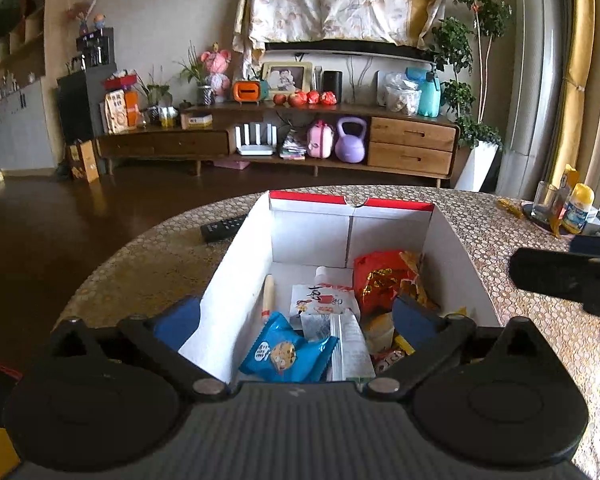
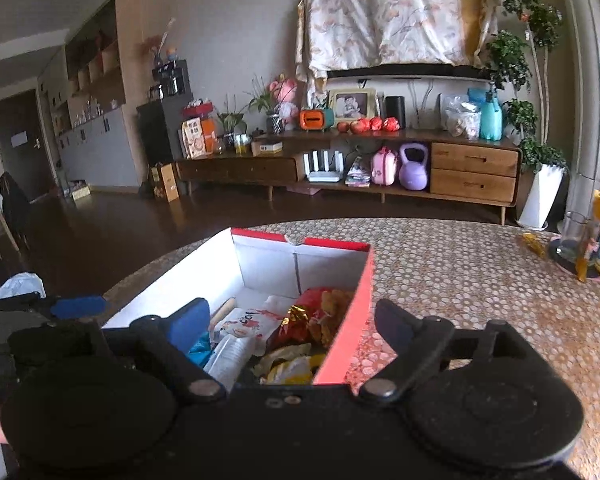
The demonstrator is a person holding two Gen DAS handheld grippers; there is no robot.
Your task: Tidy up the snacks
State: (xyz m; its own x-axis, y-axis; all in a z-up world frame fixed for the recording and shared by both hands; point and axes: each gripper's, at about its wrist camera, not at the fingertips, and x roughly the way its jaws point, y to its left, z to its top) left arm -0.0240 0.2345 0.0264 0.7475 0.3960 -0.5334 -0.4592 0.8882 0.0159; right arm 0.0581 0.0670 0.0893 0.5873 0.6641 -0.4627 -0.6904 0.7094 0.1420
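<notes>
Snacks are lying gathered inside an open white-lined cardboard box (image 1: 456,256) with a red outside, which is sitting on the round table (image 1: 148,264) with the honeycomb-patterned cloth, so the sorting appears well along. In the left wrist view a blue cookie packet (image 1: 284,350) is lying at 6 o'clock in the box, a white packet with red lettering (image 1: 320,298) is resting near the middle, a red and gold bag (image 1: 380,280) is leaning toward 2 o'clock against the right wall, and a pale stick-shaped snack (image 1: 269,294) is lying along the left wall at 9 o'clock. The left gripper (image 1: 296,314) is hovering with its jaws wide apart, straddling the box's left wall: one blue pad is sitting outside it, the other inside above the packets, and nothing is between them. The right gripper (image 2: 292,322) is doing the mirror of this over the red right wall (image 2: 348,320), jaws also spread and gripping nothing. That paired stance reads to me as readiness either to steady or shift the box, or to reach in and tidy the pile. A black remote control (image 1: 223,227) is lying just beside the box at 10 o'clock, and a glass (image 1: 547,200) and a yellow bottle (image 1: 577,208) are standing well apart at 3 o'clock, out of the working path.
</notes>
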